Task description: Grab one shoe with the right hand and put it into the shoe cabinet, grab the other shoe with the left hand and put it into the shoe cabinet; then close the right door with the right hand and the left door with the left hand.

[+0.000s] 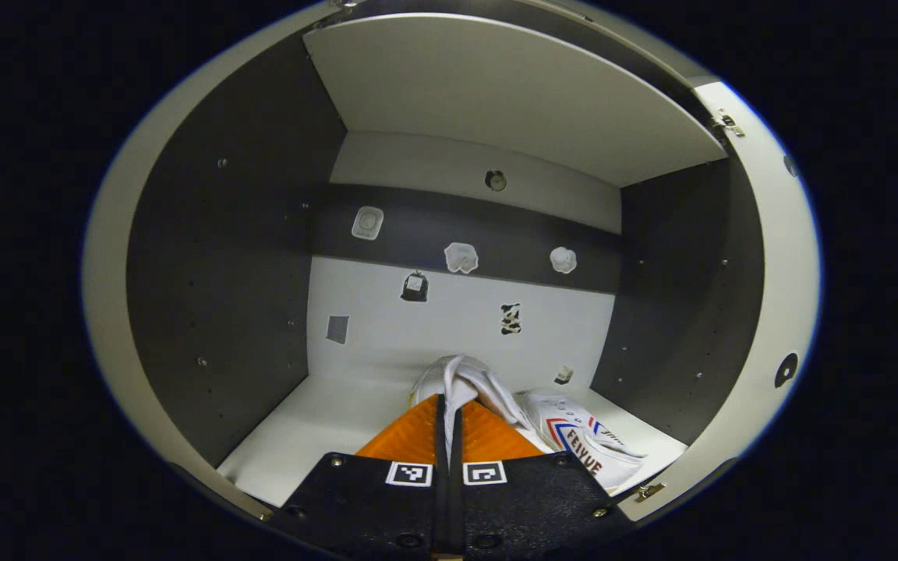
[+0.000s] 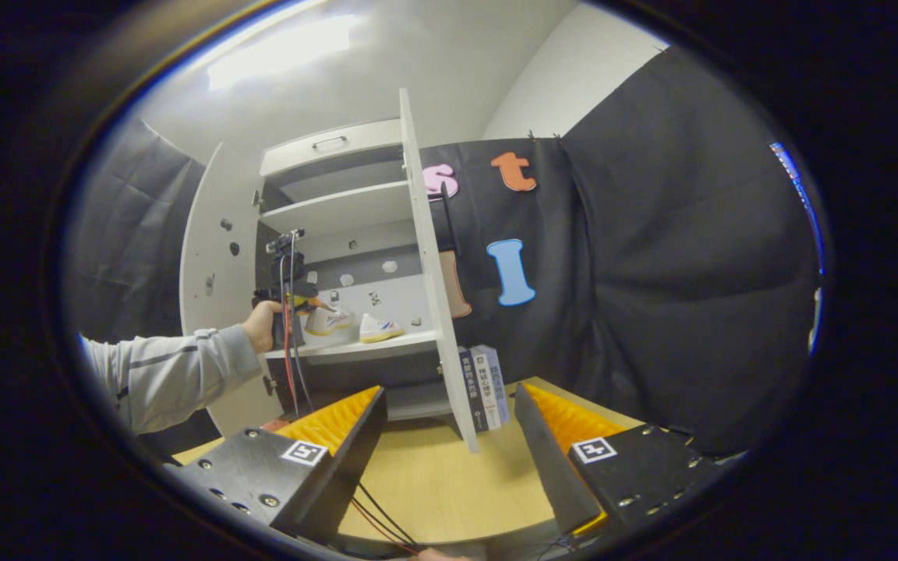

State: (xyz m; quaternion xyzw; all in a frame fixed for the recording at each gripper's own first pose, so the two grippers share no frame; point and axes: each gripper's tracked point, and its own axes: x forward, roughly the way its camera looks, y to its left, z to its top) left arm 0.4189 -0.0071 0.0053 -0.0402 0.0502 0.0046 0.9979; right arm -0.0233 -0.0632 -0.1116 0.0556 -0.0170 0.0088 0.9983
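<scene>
Inside the shoe cabinet (image 1: 511, 101), on the white shelf (image 1: 316, 425), the left tool (image 1: 449, 425) has its 2 fingers pinched together on the white fabric of a shoe (image 1: 461, 382), so it's closed on that shoe right at the top edge. Just to the right of it sits the other shoe (image 1: 585, 440), white with red and blue stripes and red lettering on its side that reads like "FEIYUE"; its long axis runs diagonally, from the back of the shelf toward the front right corner. In the right gripper view, both shoes sit side by side on that same shelf, and a hand (image 2: 264, 326) in a grey sleeve (image 2: 172, 374) holds the left tool there. The right tool (image 2: 449, 405) hangs over the wooden desk (image 2: 433, 475) with its fingers spread wide, holding nothing. Both cabinet doors stand open; the right door (image 2: 433, 280) is edge-on, with some books (image 2: 484, 386) standing just behind it
</scene>
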